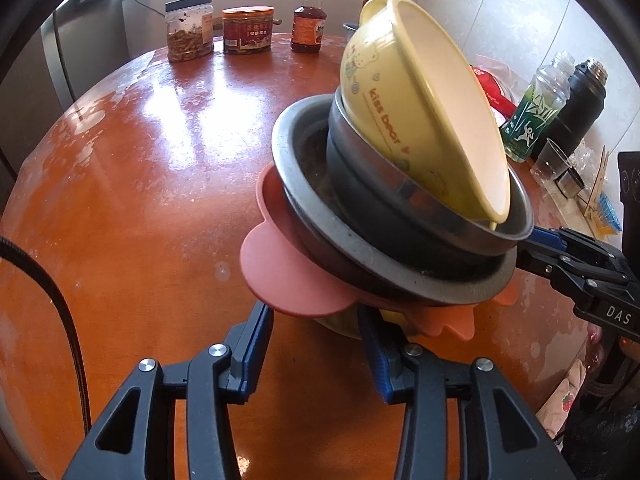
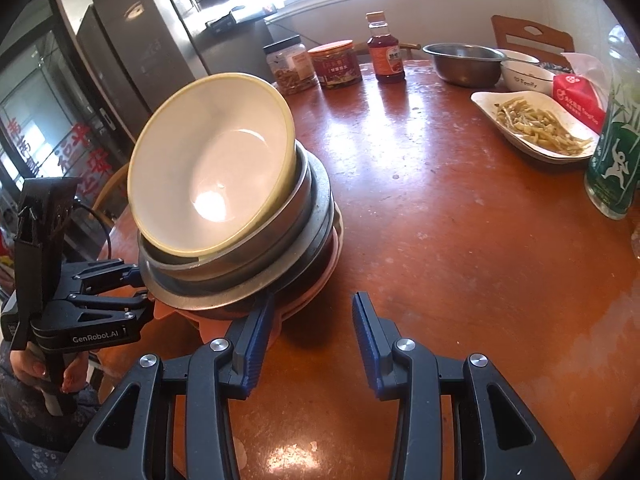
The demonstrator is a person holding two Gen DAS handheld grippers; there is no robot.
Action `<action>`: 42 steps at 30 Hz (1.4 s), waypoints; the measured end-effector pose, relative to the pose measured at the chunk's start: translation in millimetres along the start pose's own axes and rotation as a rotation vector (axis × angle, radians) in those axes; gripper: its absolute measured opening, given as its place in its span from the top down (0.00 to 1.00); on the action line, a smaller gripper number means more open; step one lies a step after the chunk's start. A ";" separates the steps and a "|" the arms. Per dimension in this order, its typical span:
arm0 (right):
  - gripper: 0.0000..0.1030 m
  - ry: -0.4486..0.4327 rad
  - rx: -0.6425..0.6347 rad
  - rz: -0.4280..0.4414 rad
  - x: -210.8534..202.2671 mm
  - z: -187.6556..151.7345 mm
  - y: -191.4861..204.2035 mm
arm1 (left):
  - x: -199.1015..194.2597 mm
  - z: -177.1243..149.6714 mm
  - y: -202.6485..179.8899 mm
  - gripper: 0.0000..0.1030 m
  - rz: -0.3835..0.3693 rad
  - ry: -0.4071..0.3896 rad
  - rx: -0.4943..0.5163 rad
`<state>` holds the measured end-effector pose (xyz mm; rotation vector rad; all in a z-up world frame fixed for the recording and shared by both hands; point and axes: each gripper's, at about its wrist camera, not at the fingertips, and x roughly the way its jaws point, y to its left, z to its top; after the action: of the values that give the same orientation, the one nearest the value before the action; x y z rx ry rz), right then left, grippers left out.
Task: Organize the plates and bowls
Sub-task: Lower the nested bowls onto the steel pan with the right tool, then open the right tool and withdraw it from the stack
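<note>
On the glossy orange-brown table (image 1: 152,168) stands a tilted stack of bowls (image 1: 400,216) with a yellow bowl (image 1: 404,92) on top; the left gripper (image 1: 316,320) and the right gripper (image 2: 312,308) each stand part open at its bottom edge, whether gripping I cannot tell.

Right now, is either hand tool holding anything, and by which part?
Cannot be told for the left fingers: they vanish under the rim of the pink plate. The right fingers clasp nothing.
</note>
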<state>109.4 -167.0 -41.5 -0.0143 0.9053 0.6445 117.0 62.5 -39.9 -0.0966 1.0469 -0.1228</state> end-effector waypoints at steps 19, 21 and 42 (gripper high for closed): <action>0.50 0.009 -0.022 -0.039 -4.8 -8.0 19.9 | -16.2 -20.7 16.9 0.50 0.021 -0.028 -0.033; 0.50 0.007 -0.025 -0.040 -5.5 -8.3 22.3 | -18.7 -23.0 18.5 0.50 0.020 -0.036 -0.037; 0.44 -0.028 -0.048 -0.074 -17.1 -16.2 39.5 | -44.3 -31.8 30.9 0.42 0.109 -0.124 -0.097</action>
<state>69.2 -148.1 -29.2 -0.0812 0.8587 0.5964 69.2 98.9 -21.9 -0.1333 0.9320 0.0322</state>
